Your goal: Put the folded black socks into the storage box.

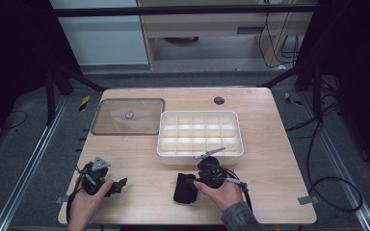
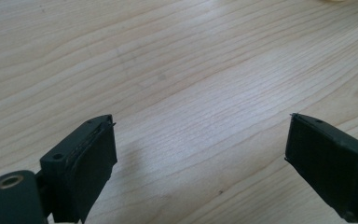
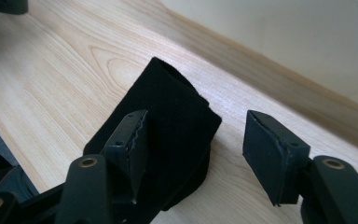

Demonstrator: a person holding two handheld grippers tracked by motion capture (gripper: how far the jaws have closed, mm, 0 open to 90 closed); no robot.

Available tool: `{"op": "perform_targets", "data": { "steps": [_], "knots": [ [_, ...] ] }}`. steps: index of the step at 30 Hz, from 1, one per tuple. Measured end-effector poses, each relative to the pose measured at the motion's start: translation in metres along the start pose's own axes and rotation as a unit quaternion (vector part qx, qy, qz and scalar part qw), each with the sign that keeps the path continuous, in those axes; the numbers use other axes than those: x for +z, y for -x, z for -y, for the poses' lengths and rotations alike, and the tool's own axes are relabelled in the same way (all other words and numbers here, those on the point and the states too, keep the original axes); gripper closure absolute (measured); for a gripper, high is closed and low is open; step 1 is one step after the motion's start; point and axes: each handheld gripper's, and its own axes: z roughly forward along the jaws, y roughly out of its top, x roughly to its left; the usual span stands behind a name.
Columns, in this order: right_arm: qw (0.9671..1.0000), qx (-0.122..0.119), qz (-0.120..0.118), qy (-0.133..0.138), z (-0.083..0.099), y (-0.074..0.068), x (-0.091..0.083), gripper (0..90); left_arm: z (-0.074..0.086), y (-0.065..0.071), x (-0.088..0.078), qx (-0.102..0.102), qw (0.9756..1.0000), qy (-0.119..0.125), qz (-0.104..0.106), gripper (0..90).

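Observation:
A folded black cloth (image 1: pixel 184 190) lies on the wooden table (image 1: pixel 270 159) near the front edge, just ahead of the white compartment box (image 1: pixel 200 158). My right gripper (image 1: pixel 192 181) points left at it, held in a hand. In the right gripper view the black cloth (image 3: pixel 168 98) sits between the jaws of that gripper (image 3: pixel 198 116): the left jaw rests against it, while a gap of bare wood separates it from the right jaw. My left gripper (image 1: pixel 119 185) is at the front left, and in its own view its jaws (image 2: pixel 203 120) are spread wide over bare wood.
The white box's wall (image 3: pixel 284 42) runs close past the right gripper. A clear rectangular lid (image 1: pixel 127 116) with a round knob lies at the back left, beside the box. A small round hole (image 1: pixel 218 100) sits near the table's far edge.

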Motion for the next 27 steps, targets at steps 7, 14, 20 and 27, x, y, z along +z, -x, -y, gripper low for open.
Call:
{"op": "perform_targets", "data": {
  "steps": [7, 14, 20, 27],
  "knots": [
    [1.0000, -0.004, -0.003, -0.008, 0.003, -0.005, 0.008, 41.4, 0.003, -0.001, 0.002, -0.005, 1.0000, -0.006, -0.003, 8.7],
    [0.9999, 0.001, -0.005, -0.016, 0.005, -0.009, 0.018, 41.8, 0.006, -0.004, 0.005, -0.008, 0.9999, -0.015, 0.002, 9.0],
    [0.9998, 0.007, -0.007, -0.019, 0.006, -0.013, 0.024, 41.8, 0.006, -0.006, 0.006, -0.016, 0.9998, -0.012, 0.002, 8.9],
    [0.9997, 0.010, -0.011, -0.021, 0.006, -0.015, 0.028, 46.2, 0.007, -0.005, 0.006, -0.014, 0.9997, -0.017, 0.005, 9.1]
  ]
}}
